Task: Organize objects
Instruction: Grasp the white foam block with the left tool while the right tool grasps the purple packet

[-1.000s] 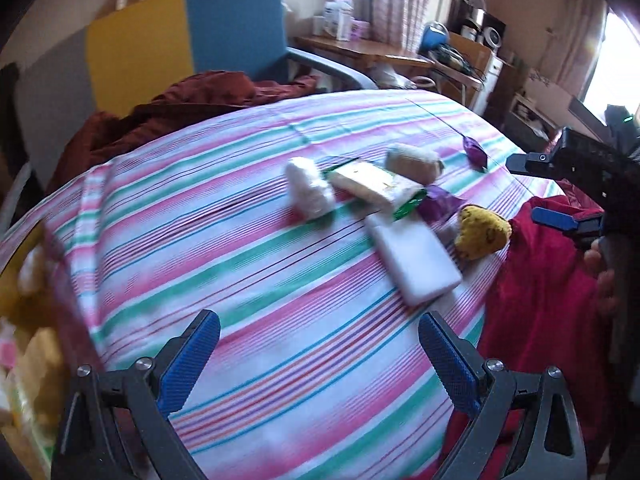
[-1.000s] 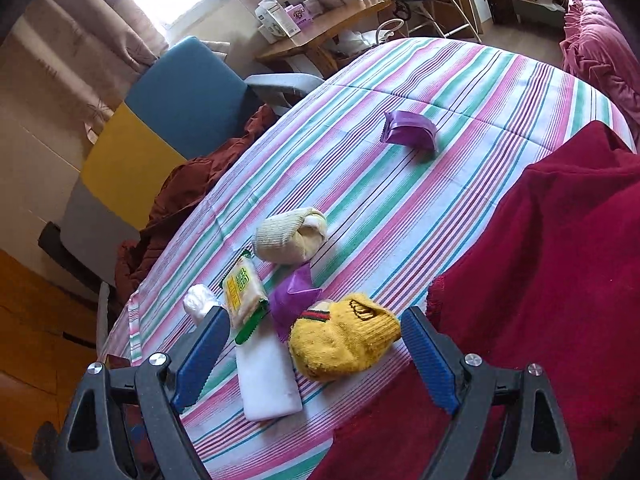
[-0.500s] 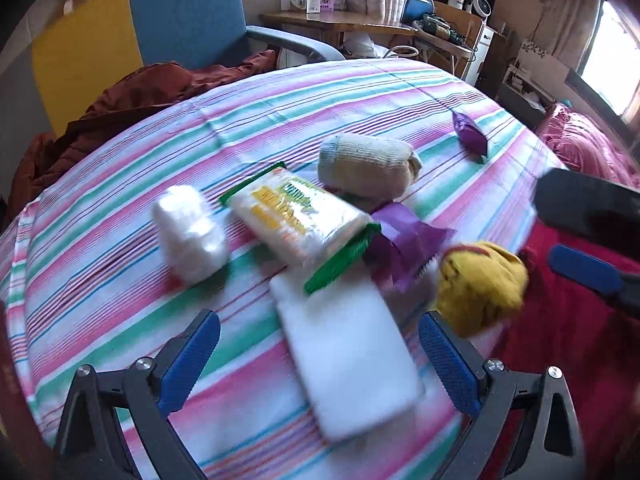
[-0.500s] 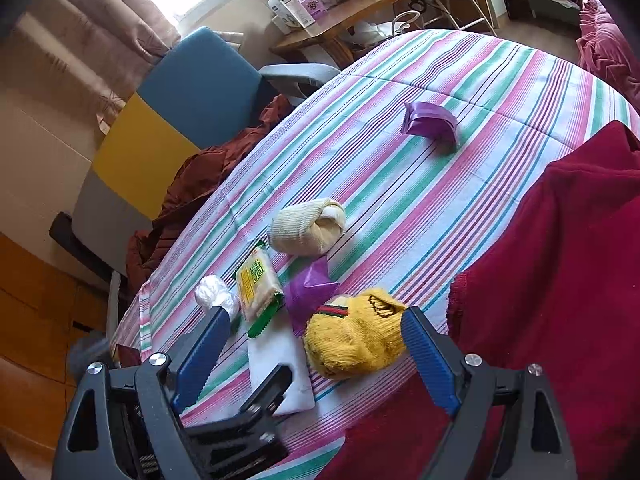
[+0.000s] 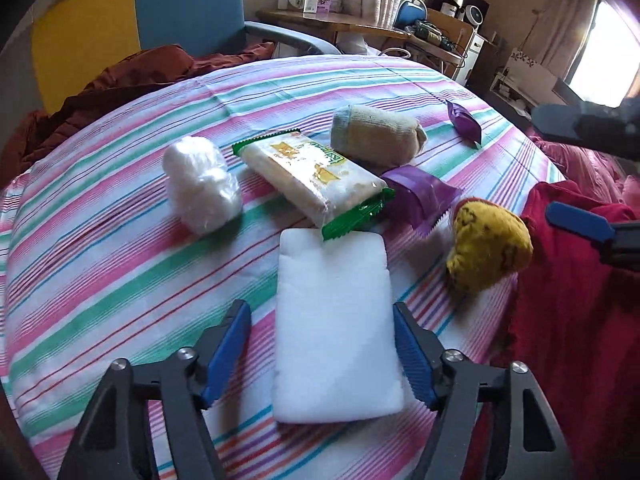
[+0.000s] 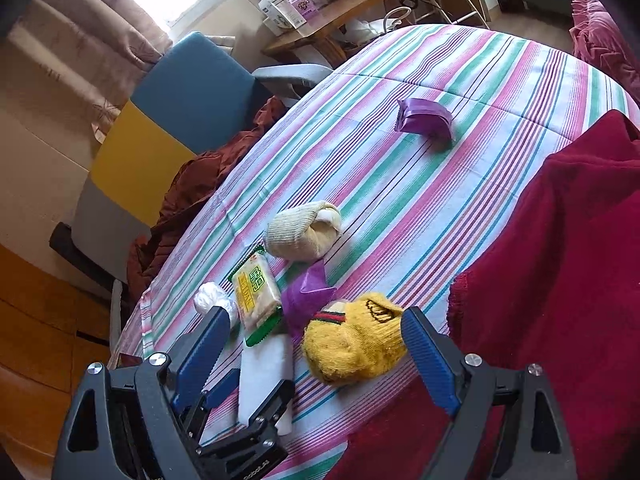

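Observation:
Objects lie on a striped bedsheet [image 5: 100,260]. My left gripper [image 5: 322,344] is open, its blue fingers on either side of a flat white packet [image 5: 334,320], not pressing it; the packet also shows in the right wrist view [image 6: 264,372]. A green-edged snack pack [image 5: 312,178] overlaps the packet's far end. My right gripper [image 6: 312,350] is open, straddling a rolled yellow sock [image 6: 354,346], which also shows in the left wrist view [image 5: 486,246]. A beige sock roll [image 5: 376,140], a white plastic bundle [image 5: 200,190] and a purple wrapper [image 5: 420,196] lie nearby.
A second purple packet [image 6: 424,118] lies farther out on the sheet. A red blanket [image 6: 560,280] covers the bed's right side. A brown cloth [image 5: 120,80] and a blue-yellow chair [image 6: 180,112] stand beyond the far edge, with a cluttered desk [image 5: 360,28] behind.
My left gripper moved forward and down until its fingers flank the white packet, and narrowed somewhat. My right gripper moved closer over the yellow sock.

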`<state>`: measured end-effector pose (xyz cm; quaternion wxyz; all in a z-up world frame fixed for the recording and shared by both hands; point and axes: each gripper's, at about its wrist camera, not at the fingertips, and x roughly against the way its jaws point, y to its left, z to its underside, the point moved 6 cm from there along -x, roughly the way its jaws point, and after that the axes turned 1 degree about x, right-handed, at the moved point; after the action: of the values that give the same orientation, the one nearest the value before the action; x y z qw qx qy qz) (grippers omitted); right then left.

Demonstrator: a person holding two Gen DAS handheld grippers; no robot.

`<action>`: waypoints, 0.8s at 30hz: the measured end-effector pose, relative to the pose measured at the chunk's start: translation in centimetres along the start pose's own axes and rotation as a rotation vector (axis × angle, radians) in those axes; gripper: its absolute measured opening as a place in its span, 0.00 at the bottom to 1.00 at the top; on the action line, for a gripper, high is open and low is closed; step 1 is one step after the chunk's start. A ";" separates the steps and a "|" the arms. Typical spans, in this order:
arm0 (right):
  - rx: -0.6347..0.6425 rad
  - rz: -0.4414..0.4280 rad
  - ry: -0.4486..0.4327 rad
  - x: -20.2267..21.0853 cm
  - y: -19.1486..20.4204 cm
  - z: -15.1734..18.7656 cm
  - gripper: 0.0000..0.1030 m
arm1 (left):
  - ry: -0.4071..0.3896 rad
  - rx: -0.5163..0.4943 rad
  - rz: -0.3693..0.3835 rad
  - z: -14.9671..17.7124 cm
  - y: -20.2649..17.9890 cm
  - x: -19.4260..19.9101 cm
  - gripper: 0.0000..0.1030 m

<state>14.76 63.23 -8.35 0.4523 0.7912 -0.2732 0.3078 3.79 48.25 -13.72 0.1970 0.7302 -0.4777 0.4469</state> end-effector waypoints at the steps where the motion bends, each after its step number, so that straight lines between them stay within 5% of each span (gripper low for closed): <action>1: -0.001 0.003 0.000 0.0 0.0 0.0 0.86 | -0.003 0.003 0.006 0.3 0.2 0.4 0.57; 16: -0.019 0.054 0.000 -0.1 -0.6 0.1 0.86 | -0.086 0.073 -0.036 6.4 4.8 5.1 0.56; 24: -0.027 0.080 0.011 -0.3 -0.9 0.1 0.86 | -0.107 0.045 -0.053 7.0 4.8 5.1 0.56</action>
<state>15.21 63.56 -9.15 0.4519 0.7716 -0.3064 0.3263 3.59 38.36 -13.82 0.1663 0.7697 -0.4578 0.4126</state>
